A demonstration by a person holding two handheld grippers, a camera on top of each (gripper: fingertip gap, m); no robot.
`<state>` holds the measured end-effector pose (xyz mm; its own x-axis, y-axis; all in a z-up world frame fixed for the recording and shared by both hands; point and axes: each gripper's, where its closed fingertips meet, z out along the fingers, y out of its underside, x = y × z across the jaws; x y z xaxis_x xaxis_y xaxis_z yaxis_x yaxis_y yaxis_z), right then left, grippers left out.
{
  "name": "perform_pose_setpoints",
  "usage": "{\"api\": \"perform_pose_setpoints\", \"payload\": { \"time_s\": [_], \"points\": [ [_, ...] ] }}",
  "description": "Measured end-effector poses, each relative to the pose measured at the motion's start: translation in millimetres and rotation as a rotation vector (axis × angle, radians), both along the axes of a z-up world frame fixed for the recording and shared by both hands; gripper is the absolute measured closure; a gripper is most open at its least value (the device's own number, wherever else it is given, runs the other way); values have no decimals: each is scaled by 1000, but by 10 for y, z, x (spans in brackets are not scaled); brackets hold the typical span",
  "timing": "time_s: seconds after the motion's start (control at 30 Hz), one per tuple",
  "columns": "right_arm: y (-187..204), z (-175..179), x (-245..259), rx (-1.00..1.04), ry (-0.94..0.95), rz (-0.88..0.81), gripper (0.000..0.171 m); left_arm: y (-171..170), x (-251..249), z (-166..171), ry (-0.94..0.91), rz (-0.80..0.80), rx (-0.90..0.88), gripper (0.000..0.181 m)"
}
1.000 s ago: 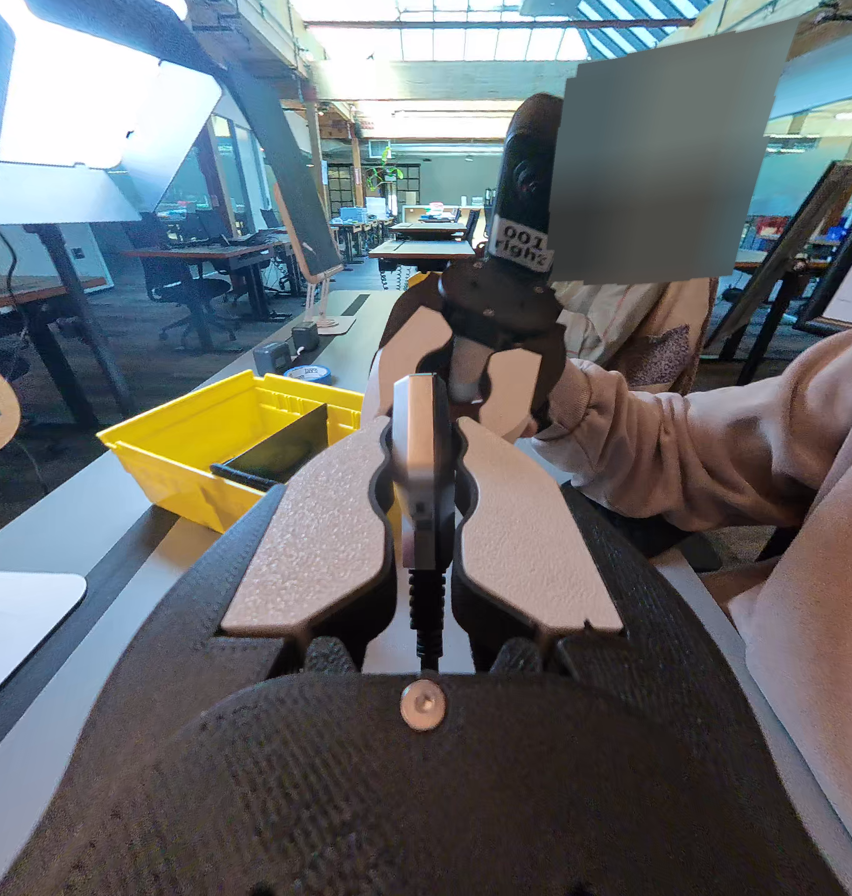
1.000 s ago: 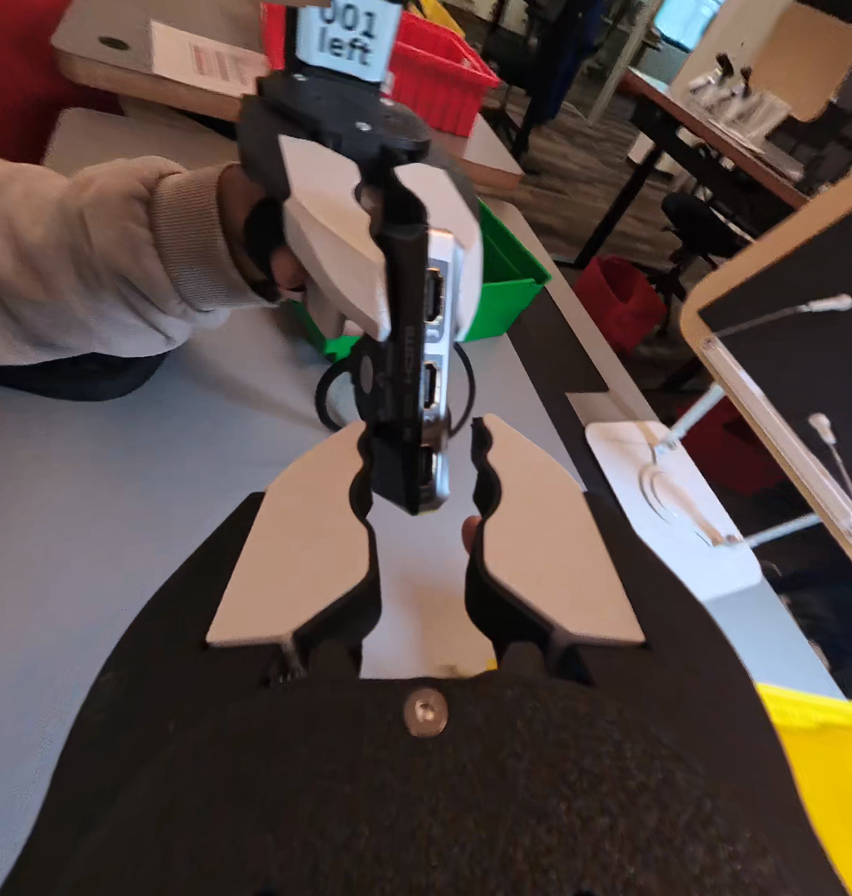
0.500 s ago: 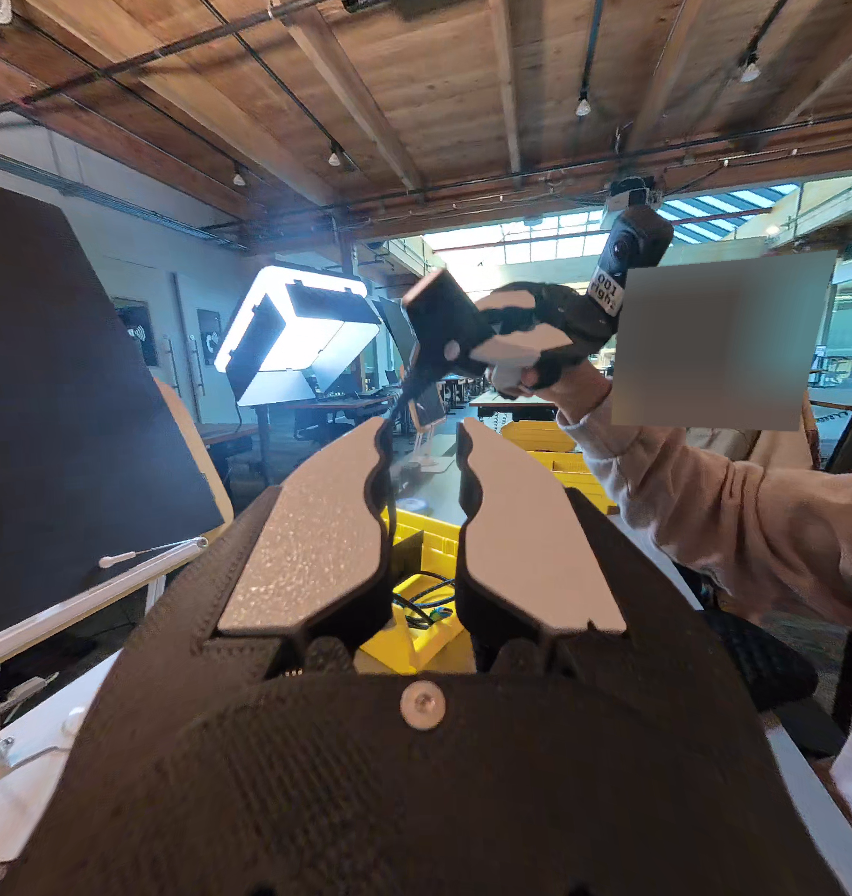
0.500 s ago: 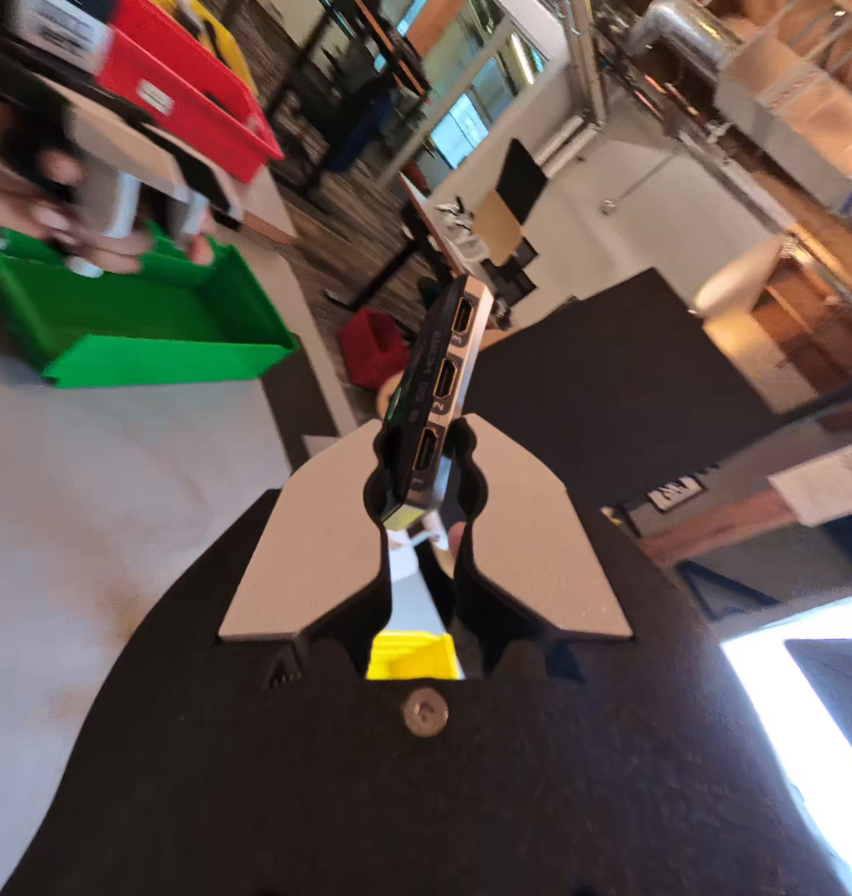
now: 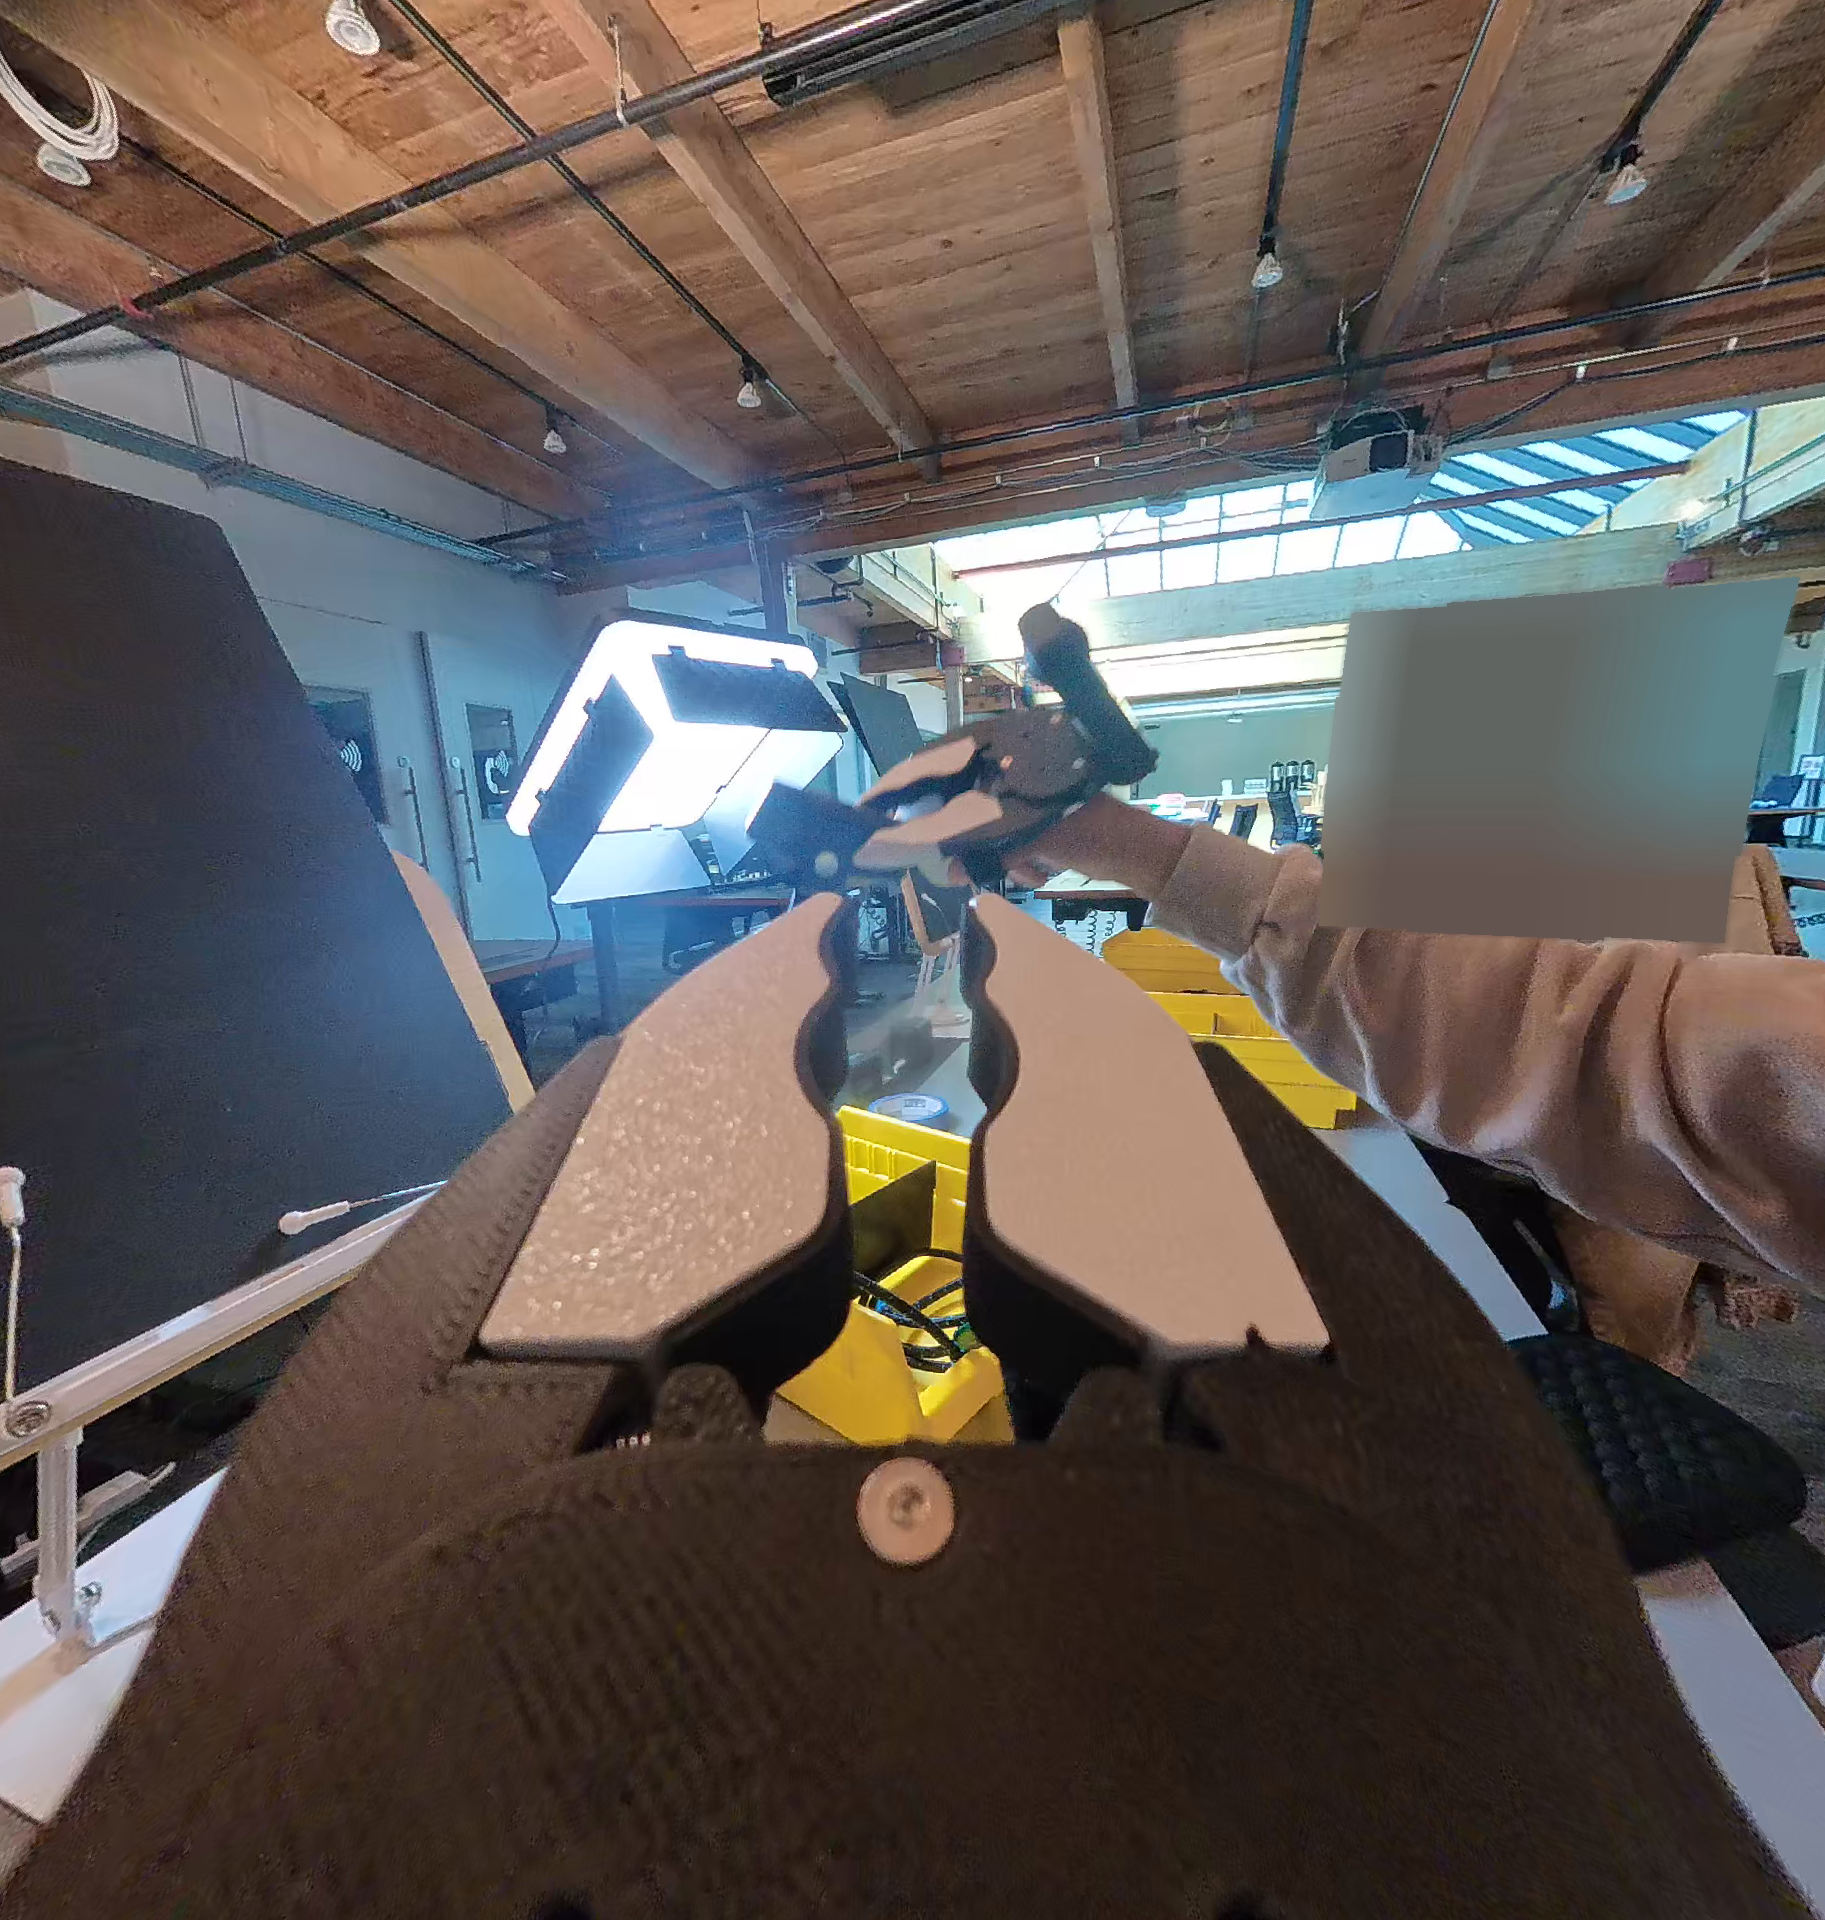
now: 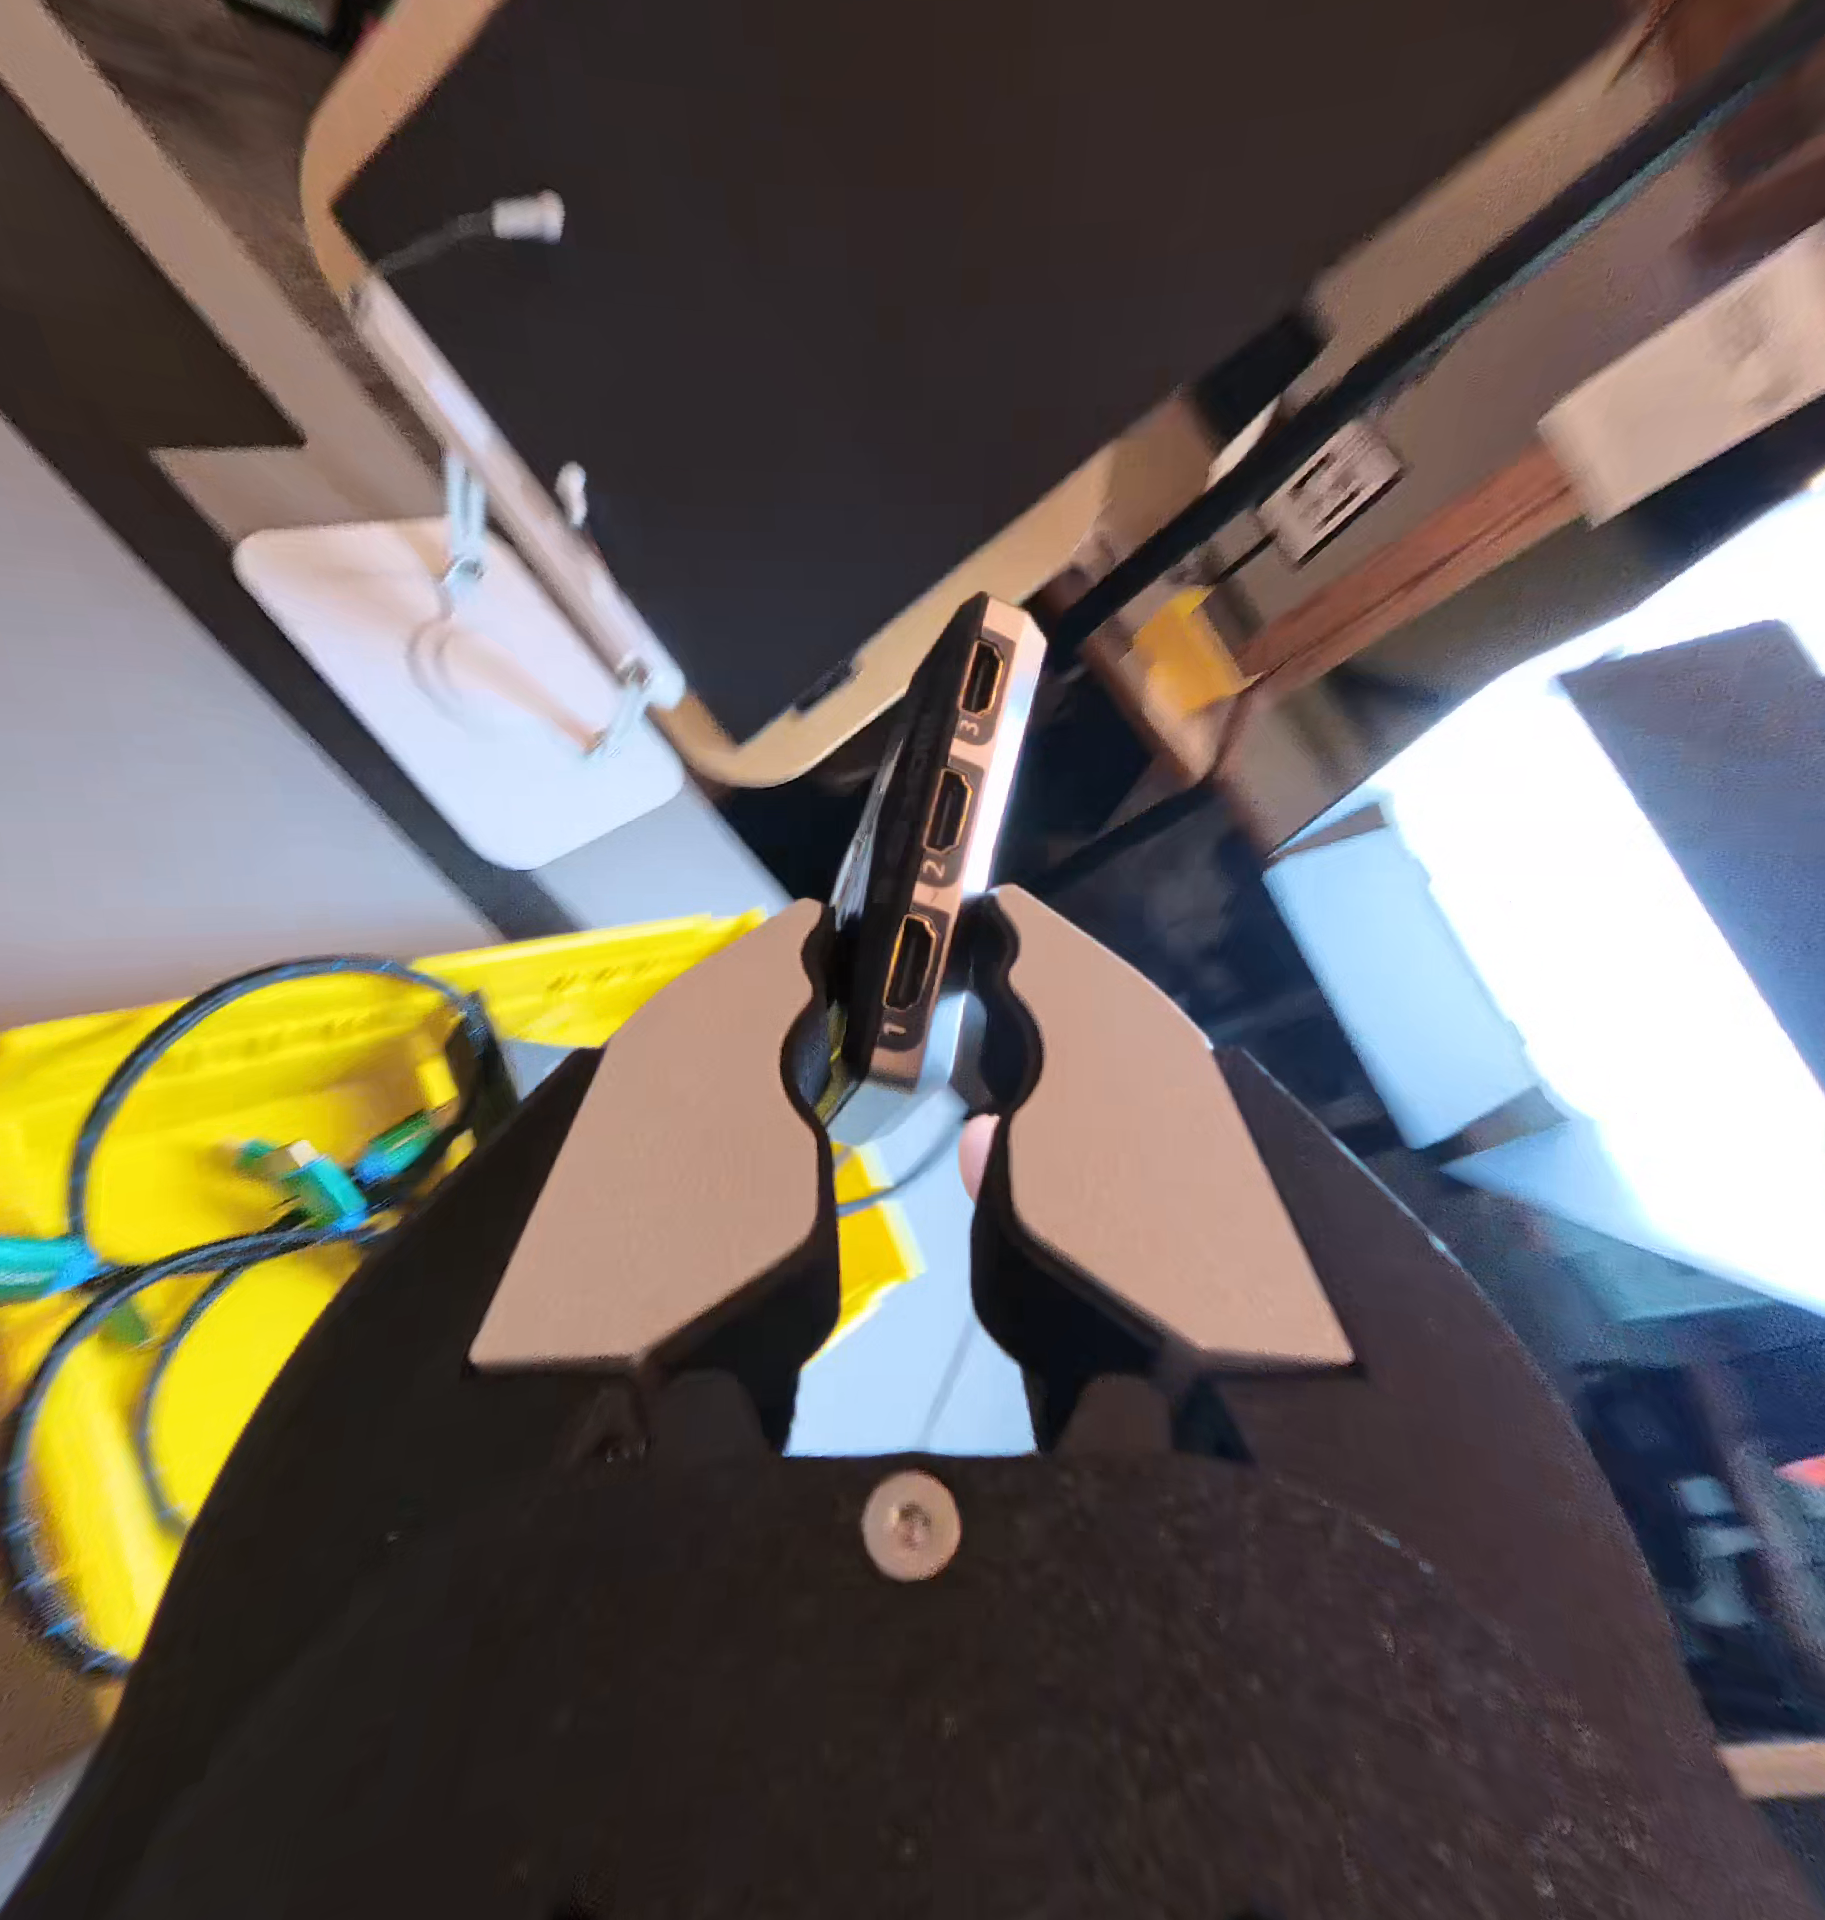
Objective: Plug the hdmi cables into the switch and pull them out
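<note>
My right gripper [image 6: 903,920] is shut on the lower end of the HDMI switch [image 6: 939,831], a flat black and silver box. Its three ports face the camera and all are empty. In the left wrist view the right gripper [image 5: 887,831] holds the switch [image 5: 804,831] up in the air, just beyond my left fingertips. My left gripper [image 5: 905,914] is empty, its jaws a little apart. Black HDMI cables [image 6: 295,1174] with teal plugs lie coiled in a yellow bin [image 6: 46,1101] at the lower left. The bin [image 5: 903,1143] and cables [image 5: 913,1309] also show between my left fingers.
A black board [image 5: 160,935] on a white stand [image 6: 451,665] stands to the left of the bin. A bright light box [image 5: 669,758] is behind. A person's sleeve [image 5: 1510,1060] reaches in from the right. More yellow bins [image 5: 1199,997] are stacked farther back.
A second ago my left gripper held the switch between the right gripper's open jaws. The right gripper has closed on it, the left has let go, and the right has swung it towards the yellow bin.
</note>
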<state>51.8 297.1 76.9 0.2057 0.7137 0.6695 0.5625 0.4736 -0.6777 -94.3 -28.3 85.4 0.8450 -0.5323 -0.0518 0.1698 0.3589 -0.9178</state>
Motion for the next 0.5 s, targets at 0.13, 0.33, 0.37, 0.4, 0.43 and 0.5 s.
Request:
{"api": "perform_pose_setpoints", "payload": {
  "time_s": [0.13, 0.33, 0.37, 0.4, 0.43, 0.5],
  "points": [
    [254, -780, -21, -388, -47, -15, 147, 64, 15, -57, -5, -13, -23, 164],
    [550, -1446, -147, -711, 14, -78, 150, 170, 49, -187, 48, -1, -68, 165],
    [633, -1584, -149, -710, -11, -123, 148, 192, 48, -207, 47, -2, -76, 166],
    [705, -1720, -157, -713, -31, -163, 147, 213, 48, -227, 46, -4, -82, 166],
    [774, -1852, -165, -716, -51, -207, 146, 234, 52, -248, 44, -8, -90, 166],
    [951, -2057, -160, -671, -87, -323, 143, 271, 72, -294, 47, -17, -107, 166]
  ]
}}
